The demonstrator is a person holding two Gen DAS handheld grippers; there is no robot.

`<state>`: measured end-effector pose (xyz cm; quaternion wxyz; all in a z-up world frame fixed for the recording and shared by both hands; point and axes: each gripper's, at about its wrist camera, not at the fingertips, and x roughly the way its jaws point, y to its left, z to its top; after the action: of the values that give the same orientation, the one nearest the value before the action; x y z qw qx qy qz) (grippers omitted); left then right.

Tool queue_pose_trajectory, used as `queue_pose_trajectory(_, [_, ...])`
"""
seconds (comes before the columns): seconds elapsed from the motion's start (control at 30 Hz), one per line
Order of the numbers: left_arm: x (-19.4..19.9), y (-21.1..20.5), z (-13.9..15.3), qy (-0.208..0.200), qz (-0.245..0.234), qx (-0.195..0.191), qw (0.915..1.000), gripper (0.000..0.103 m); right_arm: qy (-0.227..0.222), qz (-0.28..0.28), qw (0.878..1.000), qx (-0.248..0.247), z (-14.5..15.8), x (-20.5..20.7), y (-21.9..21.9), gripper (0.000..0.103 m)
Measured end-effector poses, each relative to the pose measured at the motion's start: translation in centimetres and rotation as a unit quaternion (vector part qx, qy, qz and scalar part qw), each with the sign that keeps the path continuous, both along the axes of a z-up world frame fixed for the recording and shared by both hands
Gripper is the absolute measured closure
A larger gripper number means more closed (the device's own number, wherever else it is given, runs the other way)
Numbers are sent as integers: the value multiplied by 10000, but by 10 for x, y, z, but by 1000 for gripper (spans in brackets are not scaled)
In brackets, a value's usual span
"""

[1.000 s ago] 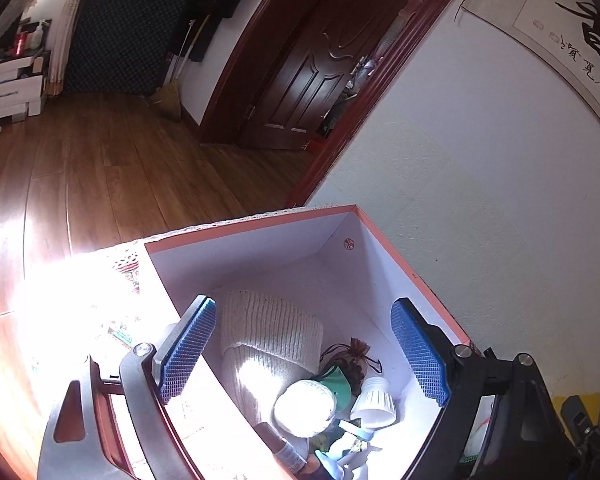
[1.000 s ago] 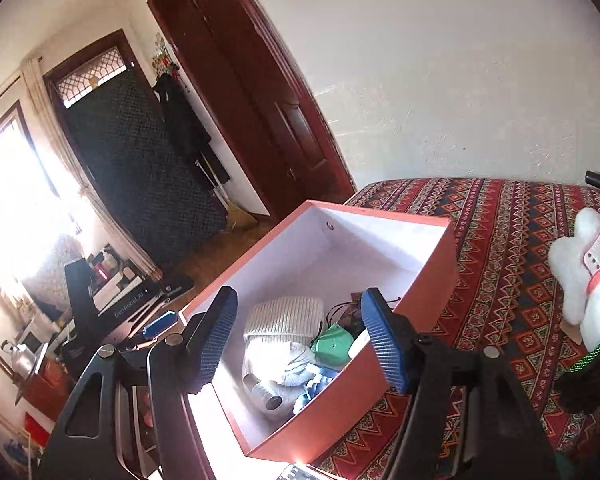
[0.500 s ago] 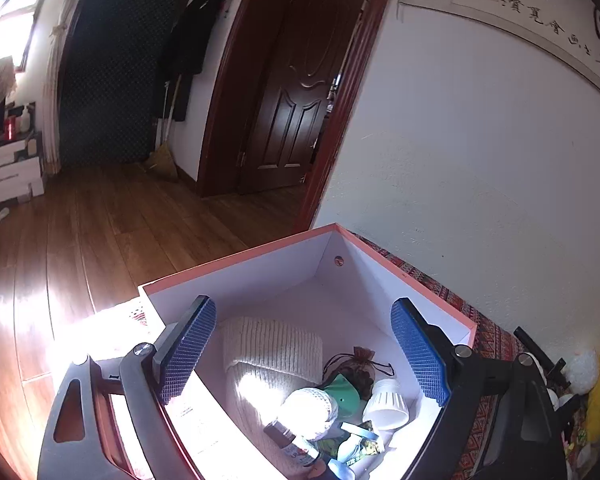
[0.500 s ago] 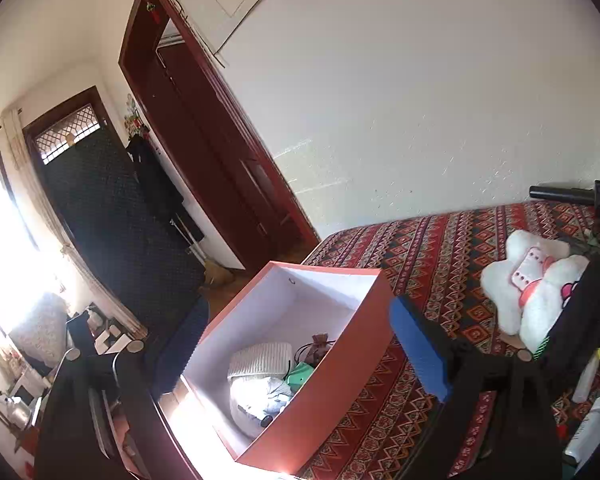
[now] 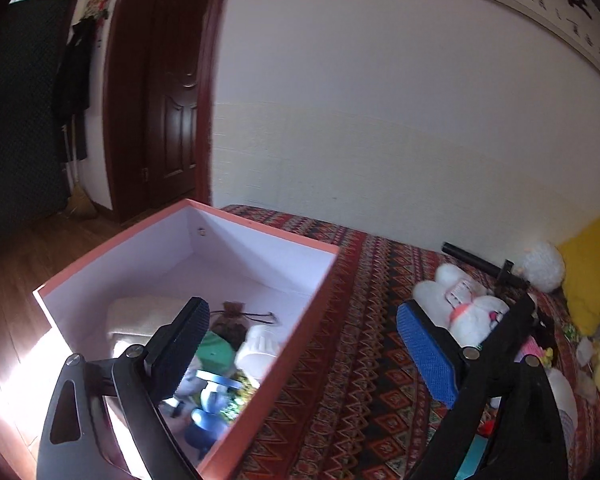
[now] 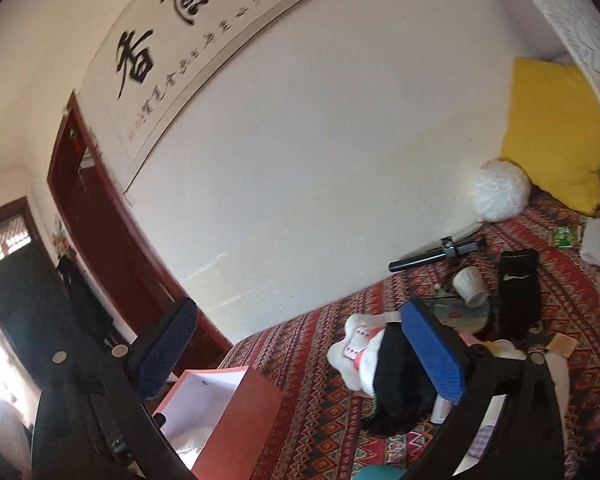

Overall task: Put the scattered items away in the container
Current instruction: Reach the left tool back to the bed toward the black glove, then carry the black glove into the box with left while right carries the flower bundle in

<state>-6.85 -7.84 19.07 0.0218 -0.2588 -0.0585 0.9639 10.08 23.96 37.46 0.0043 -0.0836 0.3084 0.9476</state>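
Observation:
An orange box (image 5: pixel 284 236) with a white inside stands on the patterned bed; it holds a cream knit hat (image 5: pixel 140 316), a brown pouch (image 5: pixel 232 314), a white cup (image 5: pixel 260 346) and blue and green bits. It also shows in the right wrist view (image 6: pixel 240 416). My left gripper (image 5: pixel 304 354) is open and empty above the box's right wall. My right gripper (image 6: pixel 300 352) is open and empty, high above the bed. A white plush rabbit (image 5: pixel 464 308) (image 6: pixel 356 356), a black garment (image 6: pixel 400 392), a white cup (image 6: pixel 470 286) and a black sock (image 6: pixel 518 292) lie scattered.
A black tripod handle (image 6: pixel 436 256) lies by the wall. A white fluffy ball (image 6: pixel 500 190) and a yellow pillow (image 6: pixel 552 132) sit at the bed's head. Small packets (image 6: pixel 564 236) lie near them. A dark door (image 5: pixel 168 104) and wood floor are left.
Both grippers swung right and lifted away from the box, bringing the bed's scattered items into view. Both stayed open and empty.

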Motion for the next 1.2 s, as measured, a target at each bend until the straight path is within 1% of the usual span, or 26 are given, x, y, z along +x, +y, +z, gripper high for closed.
queue_pose_trajectory(0.07, [-3, 35, -9, -123, -442, -23, 9989, 7, -44, -94, 9997, -207, -14, 13, 25, 1])
queue_pose_trajectory(0.13, [-9, 74, -22, -346, -940, -40, 9950, 7, -235, -265, 9985, -413, -36, 21, 49, 1])
queue_pose_trajectory(0.23, [-22, 134, -50, -877, -1552, -52, 9840, 7, -692, -682, 9914, -874, -74, 23, 88, 1])
queue_pose_trajectory(0.3, [-33, 174, -67, -1155, -1884, -205, 9751, 7, -908, -676, 9847, -1323, -99, 18, 115, 1])
queue_pose_trajectory(0.33, [-41, 194, -74, -1187, -1950, -395, 9728, 7, -968, -627, 9814, -1537, -110, 16, 127, 1])
queue_pose_trajectory(0.4, [-56, 228, -84, -1163, -1961, -858, 9699, 7, -1075, -527, 9770, -1766, -125, 13, 143, 1])
queue_pose_trajectory(0.47, [-72, 256, -91, -1179, -1997, -1097, 9665, 7, -1160, -512, 9746, -1846, -133, 11, 155, 1])
queue_pose_trajectory(0.53, [-84, 276, -96, -1183, -2115, -1224, 9624, 7, -1100, -578, 9731, -1940, -138, 12, 165, 1])
queue_pose_trajectory(0.6, [-93, 299, -102, -1051, -2168, -1589, 9574, 7, -1010, -638, 9710, -2069, -143, 12, 173, 1])
queue_pose_trajectory(0.63, [-96, 309, -107, -1053, -2220, -1804, 9524, 13, -1001, -648, 9695, -2141, -146, 11, 176, 1])
queue_pose_trajectory(0.67, [-98, 317, -114, -1166, -2305, -1962, 9459, 28, -1061, -668, 9672, -2211, -149, 8, 179, 1])
queue_pose_trajectory(0.7, [-100, 319, -119, -1356, -2312, -2091, 9404, 65, -1164, -703, 9648, -2252, -151, 4, 180, 1])
queue_pose_trajectory(0.73, [-97, 320, -121, -1379, -2297, -2141, 9394, 71, -1286, -722, 9634, -2238, -153, 0, 181, 1])
queue_pose_trajectory(0.77, [-92, 320, -118, -1316, -2331, -2137, 9395, 84, -1428, -713, 9629, -2175, -155, -5, 181, 1])
queue_pose_trajectory(0.8, [-88, 318, -116, -1367, -2432, -2055, 9381, 95, -1592, -694, 9623, -2096, -156, -11, 181, 1])
queue_pose_trajectory(0.83, [-84, 314, -113, -1407, -2459, -1941, 9392, 95, -1739, -674, 9614, -2021, -157, -15, 179, 1])
queue_pose_trajectory(0.9, [-74, 298, -99, -1388, -2454, -1613, 9458, 95, -1876, -612, 9619, -1891, -159, -21, 175, 1])
queue_pose_trajectory(0.97, [-59, 268, -76, -1280, -2365, -1131, 9565, 95, -1953, -477, 9661, -1620, -156, -31, 165, 1])
queue_pose_trajectory(1.03, [-40, 224, -46, -1051, -2148, -595, 9692, 95, -2005, -261, 9732, -1100, -151, -44, 148, 1])
queue_pose_trajectory(1.1, [-21, 173, -15, -695, -1779, -228, 9813, 95, -2084, 80, 9765, -545, -145, -66, 128, 2])
queue_pose_trajectory(1.13, [-16, 148, -1, -531, -1551, -90, 9864, 95, -2123, 260, 9765, -274, -143, -79, 117, 7])
queue_pose_trajectory(1.17, [-11, 119, 13, -362, -1287, 56, 9910, 95, -2221, 414, 9741, -33, -142, -92, 106, 15])
queue_pose_trajectory(1.2, [-8, 94, 24, -231, -1052, 194, 9940, 95, -2404, 512, 9691, 178, -144, -103, 97, 17])
